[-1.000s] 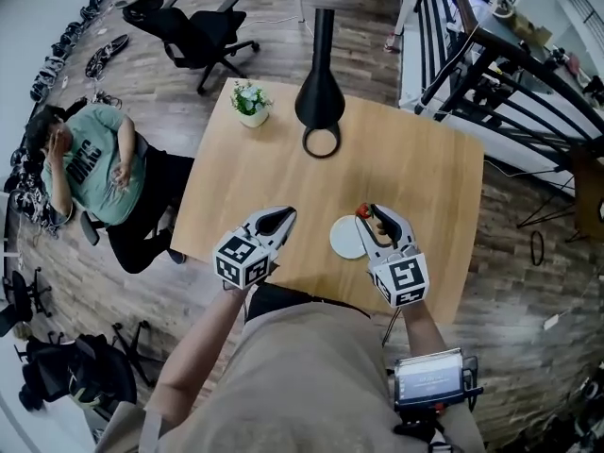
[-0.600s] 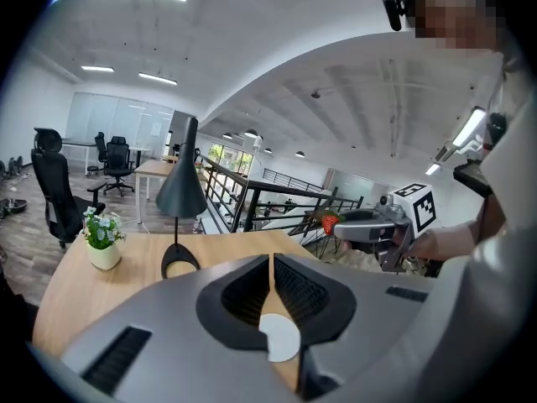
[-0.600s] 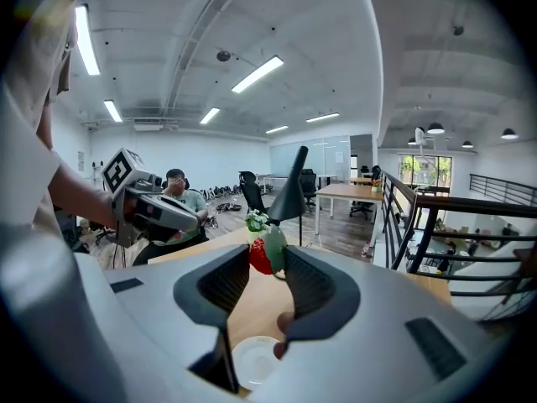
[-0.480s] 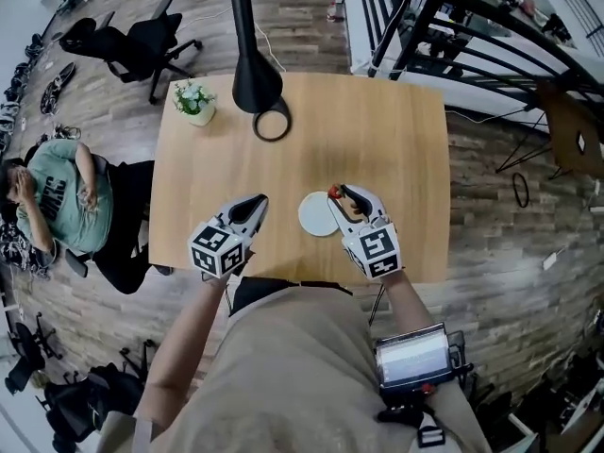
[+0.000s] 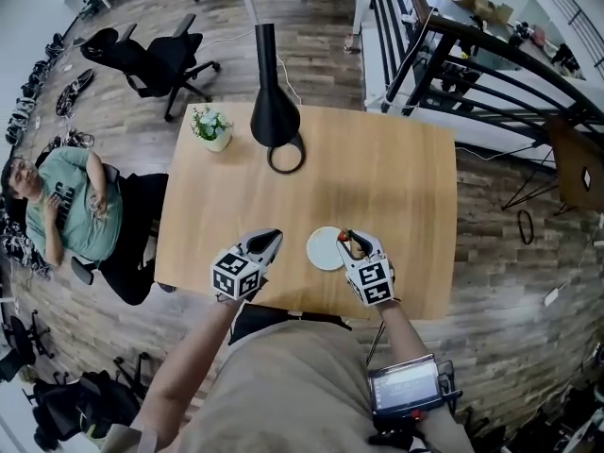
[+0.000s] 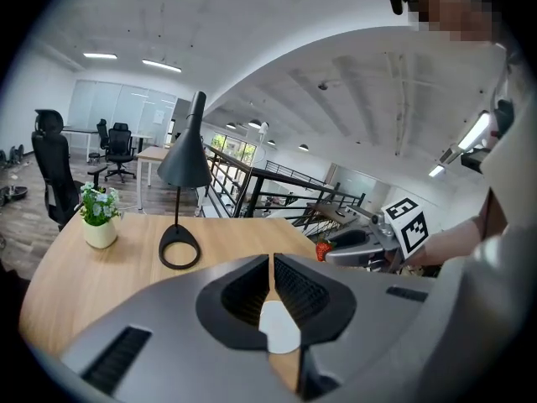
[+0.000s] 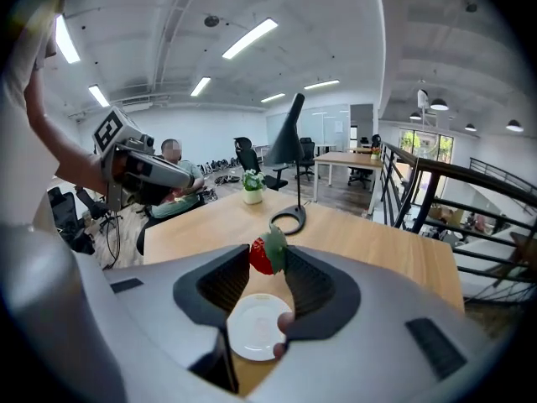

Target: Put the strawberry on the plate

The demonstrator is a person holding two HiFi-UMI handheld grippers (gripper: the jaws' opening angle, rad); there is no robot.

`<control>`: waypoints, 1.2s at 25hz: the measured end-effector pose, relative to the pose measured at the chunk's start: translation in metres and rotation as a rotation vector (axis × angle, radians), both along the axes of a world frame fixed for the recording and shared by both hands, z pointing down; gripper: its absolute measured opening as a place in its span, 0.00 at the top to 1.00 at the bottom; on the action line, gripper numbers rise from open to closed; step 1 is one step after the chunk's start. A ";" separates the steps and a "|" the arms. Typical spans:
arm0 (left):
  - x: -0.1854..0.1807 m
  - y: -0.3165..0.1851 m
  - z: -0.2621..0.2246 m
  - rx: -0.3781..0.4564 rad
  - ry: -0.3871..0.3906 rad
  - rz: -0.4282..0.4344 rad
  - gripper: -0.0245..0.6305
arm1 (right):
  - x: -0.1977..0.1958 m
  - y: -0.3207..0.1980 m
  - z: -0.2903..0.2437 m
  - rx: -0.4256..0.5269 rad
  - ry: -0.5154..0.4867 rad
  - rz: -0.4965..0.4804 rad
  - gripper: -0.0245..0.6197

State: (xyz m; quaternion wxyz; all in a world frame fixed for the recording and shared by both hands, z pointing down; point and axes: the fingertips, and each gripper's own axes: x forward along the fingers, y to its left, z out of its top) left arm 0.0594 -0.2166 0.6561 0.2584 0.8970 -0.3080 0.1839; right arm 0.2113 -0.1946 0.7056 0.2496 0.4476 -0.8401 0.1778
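Light wooden table [image 5: 396, 168], white plate [image 5: 325, 249] near front edge, black lamp [image 5: 276, 111], potted plant [image 5: 213, 128] at back

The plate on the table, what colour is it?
The plate is plain white, best seen in the right gripper view, below the strawberry.

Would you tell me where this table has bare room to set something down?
The table is bare over its right half, beyond the lamp, and in the strip between the plant and the left tool. The near edge is crowded: the plate sits between both tools, the right tool holding the strawberry.
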 end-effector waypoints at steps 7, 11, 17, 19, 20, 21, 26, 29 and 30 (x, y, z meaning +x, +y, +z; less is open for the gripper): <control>-0.011 -0.008 0.024 -0.033 -0.014 -0.032 0.96 | -0.006 -0.004 0.066 -0.101 0.056 -0.042 0.74; -0.014 -0.007 0.044 -0.071 -0.033 -0.039 0.95 | -0.012 0.000 0.109 -0.177 0.099 -0.072 0.74; -0.015 0.008 0.071 -0.165 -0.031 -0.074 0.95 | -0.013 0.017 0.155 -0.309 0.159 -0.111 0.74; -0.018 0.008 0.073 -0.175 -0.034 -0.077 0.95 | -0.017 0.016 0.165 -0.334 0.168 -0.113 0.74; -0.020 0.009 0.075 -0.180 -0.039 -0.076 0.95 | -0.019 0.016 0.170 -0.342 0.170 -0.116 0.74; -0.021 0.010 0.077 -0.185 -0.045 -0.072 0.95 | -0.022 0.016 0.175 -0.350 0.172 -0.121 0.74; -0.022 0.021 0.085 -0.209 -0.067 -0.054 0.95 | -0.029 0.025 0.200 -0.387 0.214 -0.159 0.74; -0.021 0.024 0.086 -0.214 -0.067 -0.055 0.95 | -0.032 0.026 0.214 -0.403 0.240 -0.169 0.74; -0.021 0.025 0.086 -0.216 -0.067 -0.056 0.95 | -0.033 0.026 0.218 -0.404 0.250 -0.169 0.74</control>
